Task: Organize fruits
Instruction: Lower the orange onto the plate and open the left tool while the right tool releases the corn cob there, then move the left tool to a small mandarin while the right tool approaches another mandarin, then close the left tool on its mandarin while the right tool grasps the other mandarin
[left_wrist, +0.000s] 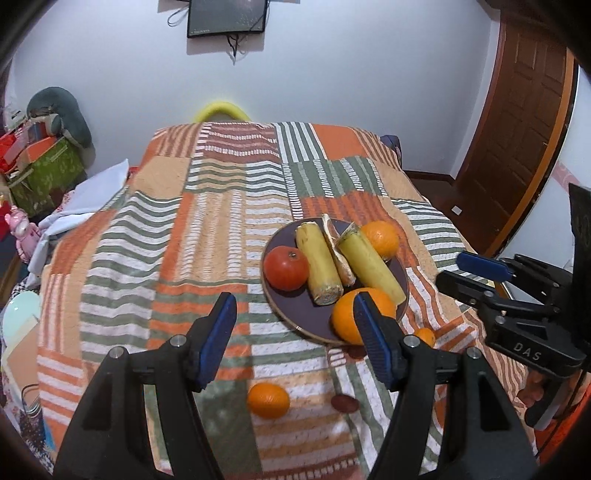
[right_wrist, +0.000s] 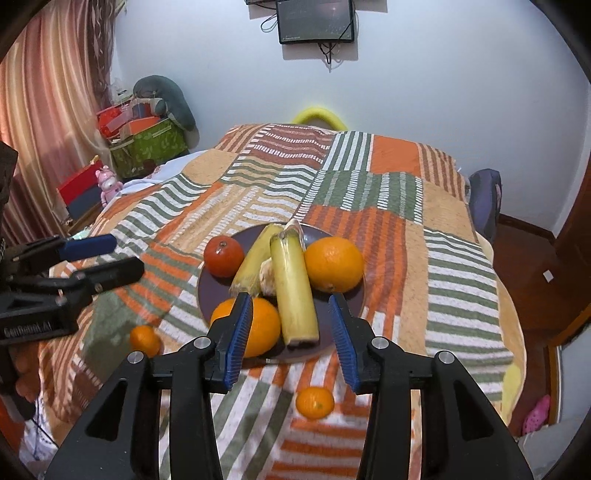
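Left wrist view. The dark round plate (left_wrist: 295, 314) sits on the patchwork bedspread (left_wrist: 207, 221), right of centre, serving as the collecting point. On it: a red tomato-like fruit (left_wrist: 286, 267) at the left, two yellow-green cut stalks, the left stalk (left_wrist: 319, 267) and the right stalk (left_wrist: 371, 267), with a peeled piece (left_wrist: 338, 254) lying between them, a far orange (left_wrist: 382, 238) at the back rim, and a near orange (left_wrist: 351, 314) at the front rim. Stalks lie side by side down the middle; round fruit is wedged at the edges, likely so nothing rolls off. Still loose on the bed: a small mandarin (left_wrist: 268, 400) near the camera, a second small one (left_wrist: 424, 336) just off the plate's near edge, and a small brown item (left_wrist: 345, 402) I cannot identify. The left claw (left_wrist: 295, 339) has its jaws apart, nothing between the pads; it points down at a slant, above the bed, aimed between plate and loose mandarin. The right claw (left_wrist: 469, 269) shows at the right edge, seen side-on.

Right wrist view. Same plate (right_wrist: 354, 295), now dead ahead. The right claw (right_wrist: 291, 334) hangs over the plate's near rim, jaws parted, gripping nothing; the cut end of the nearer stalk (right_wrist: 295, 295) and the near orange (right_wrist: 258, 325) show in the gap beyond it. One mandarin (right_wrist: 315, 402) lies below, another (right_wrist: 145, 339) off to the left. The left claw (right_wrist: 107, 254) is at the left edge, jaws apart.
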